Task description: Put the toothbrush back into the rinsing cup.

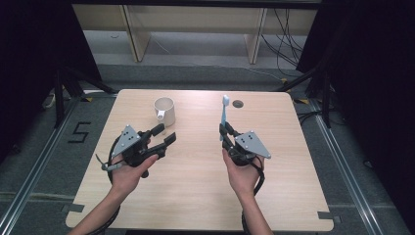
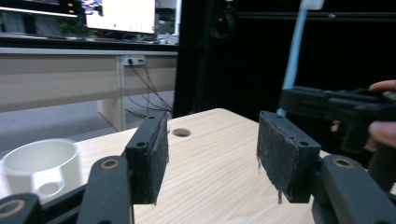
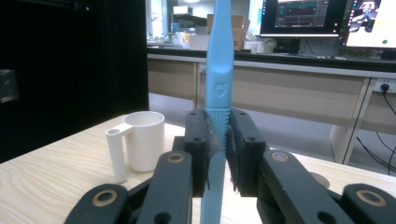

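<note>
Nearest the camera in the high view, a person's two forearms come in over the near edge of a pale wooden table [image 1: 195,196], each hand wrapped round a black gripper with a grey three-cornered plate on top. The left hand [image 1: 128,172] holds the left gripper [image 1: 164,135] above the left half of the table, jaws aimed up and to the right toward the mug. Its jaws stand wide apart with nothing between them; in the left gripper view the two dark pads [image 2: 152,156] face each other across bare tabletop.

The right hand [image 1: 241,172] holds the right gripper [image 1: 225,131] over the right half of the table, well apart from the left one. Its jaws are clamped tight on a light blue toothbrush [image 1: 224,111]. In the right gripper view the pads press on both sides of the ribbed part of the handle [image 3: 218,84], and the brush runs straight up out of the jaws, with its lower end showing below them. In the high view the white head of the brush points away from the person. In the left gripper view the toothbrush [image 2: 293,51] rises upright above the right gripper's black body.

Farther off, a white mug [image 1: 165,110] stands upright on the table beyond the left gripper, its handle turned toward the person. A small round hole [image 1: 238,104] sits in the tabletop near the far edge, just right of the brush head. Beyond the table lie grey floor and light wooden furniture legs.
</note>
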The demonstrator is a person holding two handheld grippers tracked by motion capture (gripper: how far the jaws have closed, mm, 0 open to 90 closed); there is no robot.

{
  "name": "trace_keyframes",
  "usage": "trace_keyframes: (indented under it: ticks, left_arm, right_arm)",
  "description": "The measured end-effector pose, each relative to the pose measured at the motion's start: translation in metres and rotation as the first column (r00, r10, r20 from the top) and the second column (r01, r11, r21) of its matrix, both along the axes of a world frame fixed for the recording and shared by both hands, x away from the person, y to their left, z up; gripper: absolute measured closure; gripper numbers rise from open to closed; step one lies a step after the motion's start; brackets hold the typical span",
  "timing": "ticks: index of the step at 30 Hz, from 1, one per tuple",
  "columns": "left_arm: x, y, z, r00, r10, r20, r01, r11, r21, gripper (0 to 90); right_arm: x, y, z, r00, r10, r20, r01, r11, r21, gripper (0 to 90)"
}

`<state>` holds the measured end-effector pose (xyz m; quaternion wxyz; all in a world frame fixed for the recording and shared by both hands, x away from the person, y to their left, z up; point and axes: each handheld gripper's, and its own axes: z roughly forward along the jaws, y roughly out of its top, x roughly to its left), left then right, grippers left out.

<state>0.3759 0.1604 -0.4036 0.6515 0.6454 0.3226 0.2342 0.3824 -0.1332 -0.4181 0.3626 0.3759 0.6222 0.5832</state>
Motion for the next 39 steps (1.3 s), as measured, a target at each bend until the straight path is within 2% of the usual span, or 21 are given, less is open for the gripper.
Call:
trace_keyframes:
  ticks: [2,3,4,8,10,11,12,13,14,17,18,20,22,23,27,29,30,31,32,35,39]
  left_arm:
    - [0.002,-0.007,0.005,0.9999,-0.016,0.005,0.016,0.9999,0.005,43.7]
    - [0.003,-0.01,0.007,0.9997,-0.024,0.007,0.024,0.9997,0.006,44.0]
    - [0.004,-0.013,0.009,0.9995,-0.03,0.01,0.03,0.9995,0.011,44.3]
    - [0.01,-0.024,0.016,0.9987,-0.048,0.02,0.047,0.9986,0.025,46.7]
    - [0.013,-0.028,0.019,0.9984,-0.053,0.017,0.053,0.9984,0.019,47.3]
    - [0.015,-0.03,0.022,0.9981,-0.057,0.023,0.057,0.998,0.028,47.5]
    - [0.016,-0.032,0.022,0.9977,-0.062,0.029,0.061,0.9978,0.025,47.7]
    - [0.013,-0.035,0.024,0.9983,-0.056,-0.013,0.056,0.9984,0.007,47.9]
    - [0.013,-0.037,0.025,0.9981,-0.058,-0.018,0.058,0.9983,0.001,48.1]
    - [0.018,-0.041,0.03,0.9972,-0.073,0.018,0.073,0.9971,0.023,49.3]
    - [0.019,-0.042,0.031,0.9967,-0.078,0.022,0.078,0.9967,0.024,49.7]
    - [0.021,-0.045,0.033,0.9959,-0.088,0.02,0.088,0.9955,0.035,50.2]
    - [0.024,-0.049,0.035,0.9947,-0.097,0.034,0.095,0.994,0.053,52.1]
    - [0.026,-0.051,0.035,0.9941,-0.104,0.03,0.103,0.9933,0.053,52.4]
    - [0.029,-0.06,0.035,0.9911,-0.133,-0.002,0.133,0.9904,0.039,52.7]
    - [0.031,-0.063,0.036,0.9906,-0.137,-0.008,0.137,0.9901,0.031,53.4]
    - [0.031,-0.065,0.036,0.9902,-0.139,-0.01,0.139,0.9899,0.025,54.2]
    - [0.032,-0.066,0.036,0.9898,-0.142,-0.014,0.142,0.9895,0.024,54.7]
    - [0.033,-0.067,0.037,0.9896,-0.143,-0.016,0.144,0.9894,0.023,55.3]
    - [0.035,-0.071,0.036,0.9886,-0.147,-0.032,0.148,0.9887,0.025,57.5]
    - [0.038,-0.073,0.036,0.988,-0.149,-0.04,0.15,0.9882,0.028,60.3]
  right_arm:
    - [0.001,0.004,0.0,1.0,0.007,0.0,-0.007,1.0,0.007,79.5]
    - [-0.001,0.006,0.0,0.9996,0.004,-0.026,-0.004,1.0,0.012,79.5]
    - [0.001,0.008,0.0,1.0,0.004,0.002,-0.004,1.0,0.01,79.5]
    - [0.002,0.013,-0.001,0.9999,0.01,0.004,-0.01,1.0,-0.006,79.6]
    - [0.0,0.015,-0.001,0.9998,0.009,-0.017,-0.009,1.0,0.01,79.5]
    - [0.001,0.015,-0.001,0.9999,0.013,-0.007,-0.013,1.0,-0.004,79.6]
    - [0.002,0.016,-0.001,0.9998,0.017,0.002,-0.017,1.0,0.005,79.6]
    - [0.002,0.016,-0.001,0.9999,0.01,0.004,-0.01,1.0,0.002,79.6]
    - [0.002,0.017,-0.001,0.9999,0.015,0.008,-0.015,1.0,0.006,79.5]
    - [0.002,0.017,-0.002,1.0,0.006,-0.005,-0.006,1.0,0.006,79.5]
    - [0.002,0.017,-0.002,0.9999,0.011,-0.002,-0.011,1.0,-0.003,79.5]
    - [0.002,0.02,-0.003,0.9998,0.019,-0.002,-0.019,1.0,0.01,79.5]
    - [0.001,0.02,-0.003,0.9998,0.017,-0.012,-0.017,1.0,-0.01,79.5]
    - [0.002,0.022,-0.003,0.9997,0.023,0.001,-0.023,1.0,-0.005,79.6]
    - [0.001,0.026,-0.003,0.9999,0.015,0.004,-0.015,1.0,-0.016,79.6]
    - [0.002,0.028,-0.003,0.9997,0.023,-0.002,-0.023,1.0,-0.019,79.5]
    - [0.003,0.03,-0.004,0.9995,0.029,0.015,-0.029,0.999,-0.023,79.5]
    - [0.001,0.031,-0.004,0.9997,0.023,-0.009,-0.023,1.0,-0.018,79.5]
    - [0.001,0.032,-0.004,0.9996,0.027,-0.011,-0.027,0.999,-0.029,79.6]
    - [0.003,0.035,-0.005,0.9992,0.037,0.014,-0.036,0.999,-0.034,79.6]
    - [0.001,0.037,-0.005,0.9996,0.027,0.008,-0.027,0.999,-0.034,79.6]
